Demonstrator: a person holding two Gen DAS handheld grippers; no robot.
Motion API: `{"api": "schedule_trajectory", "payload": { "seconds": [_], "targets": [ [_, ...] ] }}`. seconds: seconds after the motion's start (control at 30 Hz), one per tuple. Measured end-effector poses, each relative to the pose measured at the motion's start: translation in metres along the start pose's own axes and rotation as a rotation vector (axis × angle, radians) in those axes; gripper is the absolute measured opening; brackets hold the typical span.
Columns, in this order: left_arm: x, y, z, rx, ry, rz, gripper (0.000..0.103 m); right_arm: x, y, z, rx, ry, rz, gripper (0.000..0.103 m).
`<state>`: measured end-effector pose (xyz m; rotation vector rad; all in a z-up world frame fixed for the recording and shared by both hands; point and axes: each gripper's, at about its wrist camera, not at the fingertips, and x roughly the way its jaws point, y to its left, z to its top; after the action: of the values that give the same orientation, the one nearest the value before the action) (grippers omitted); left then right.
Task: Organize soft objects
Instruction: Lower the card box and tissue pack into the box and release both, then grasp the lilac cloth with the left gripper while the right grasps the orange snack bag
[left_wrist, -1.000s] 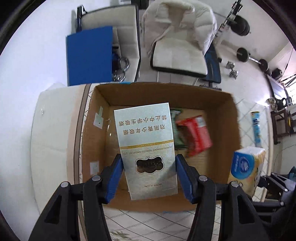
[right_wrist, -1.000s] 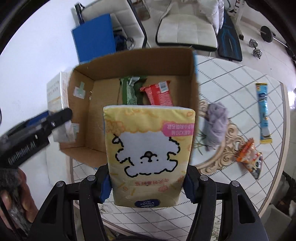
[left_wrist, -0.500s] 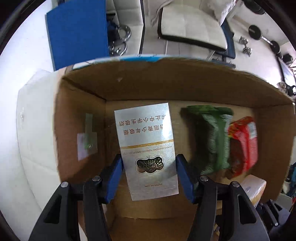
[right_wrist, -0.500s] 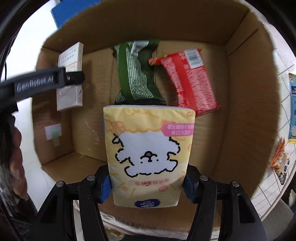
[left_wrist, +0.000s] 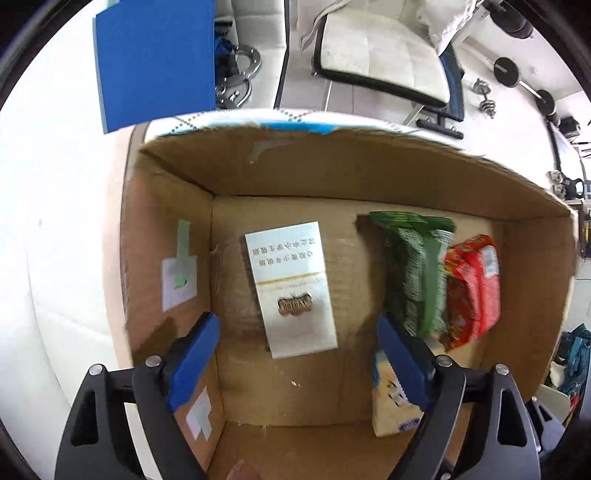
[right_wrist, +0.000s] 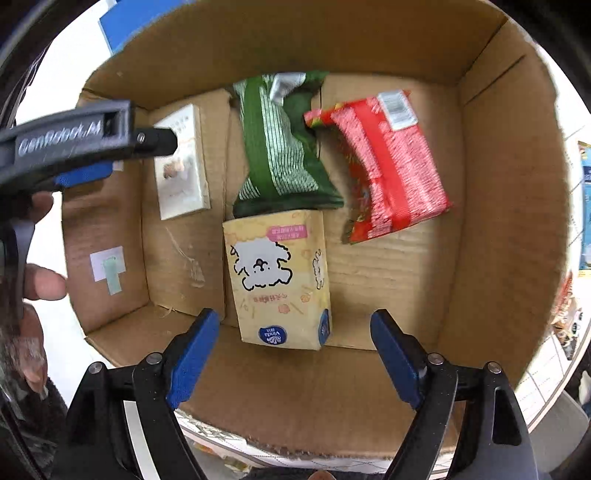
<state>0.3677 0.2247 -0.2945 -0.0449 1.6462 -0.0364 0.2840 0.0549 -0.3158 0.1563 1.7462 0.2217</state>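
- The cardboard box (right_wrist: 509, 206) has rough, creased brown walls and a paper label taped to its left wall.
- 4 things lie on its floor: a flat, stiff white carton (left_wrist: 291, 290) with gold trim at the left, a crinkly green packet (right_wrist: 282, 147) in the middle, a glossy red packet (right_wrist: 388, 166) at the right, and a soft yellow tissue pack (right_wrist: 279, 275) just in front of the green packet, touching it.
- Half a second ago each tool clamped its load; now the left gripper (left_wrist: 297, 360) is spread wide with the carton lying free below it, and the right gripper (right_wrist: 295, 352) is spread wide with the tissue pack dropped on the floor.
- The tissue pack shows a white cartoon dog and a blue "Vinda" badge; the carton's Chinese print is upside down and too blurred to read, I think.
- The left tool's arm reads "GenRobot.AI".
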Motion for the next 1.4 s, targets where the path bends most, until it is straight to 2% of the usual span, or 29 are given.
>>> {"api": "schedule_trajectory", "payload": {
  "seconds": [0.13,0.2,0.43,0.53,0.7,0.93,1.13,1.27,1.4],
  "targets": [
    [-0.024,-0.001,-0.02,-0.009,-0.051,-0.02,0.098,-0.02,0.001,-0.012,-0.016,-0.036,-0.035,0.088],
    [-0.038,-0.004,-0.035,-0.005,-0.086,-0.02,0.098,-0.03,-0.001,-0.013,-0.023,-0.051,-0.057,0.093],
    [-0.069,-0.01,-0.088,-0.004,-0.147,-0.043,0.099,-0.058,-0.006,-0.04,-0.024,-0.111,-0.107,0.097],
    [-0.079,-0.011,-0.109,-0.014,-0.16,-0.045,0.099,-0.074,-0.007,-0.055,-0.028,-0.135,-0.098,0.097],
    [-0.098,-0.016,-0.141,-0.016,-0.205,0.001,0.099,-0.098,-0.007,-0.083,-0.048,-0.184,-0.084,0.097],
    [-0.121,-0.031,-0.164,-0.027,-0.245,-0.01,0.099,-0.129,-0.017,-0.108,-0.076,-0.225,-0.038,0.097],
    [-0.15,-0.08,-0.165,0.014,-0.303,-0.022,0.099,-0.158,-0.06,-0.122,-0.037,-0.262,0.009,0.097],
    [-0.16,-0.139,-0.162,0.085,-0.326,0.0,0.099,-0.182,-0.123,-0.132,0.046,-0.286,0.024,0.097],
    [-0.145,-0.222,-0.143,0.236,-0.3,0.038,0.099,-0.201,-0.2,-0.139,0.138,-0.307,-0.012,0.097]
  ]
}}
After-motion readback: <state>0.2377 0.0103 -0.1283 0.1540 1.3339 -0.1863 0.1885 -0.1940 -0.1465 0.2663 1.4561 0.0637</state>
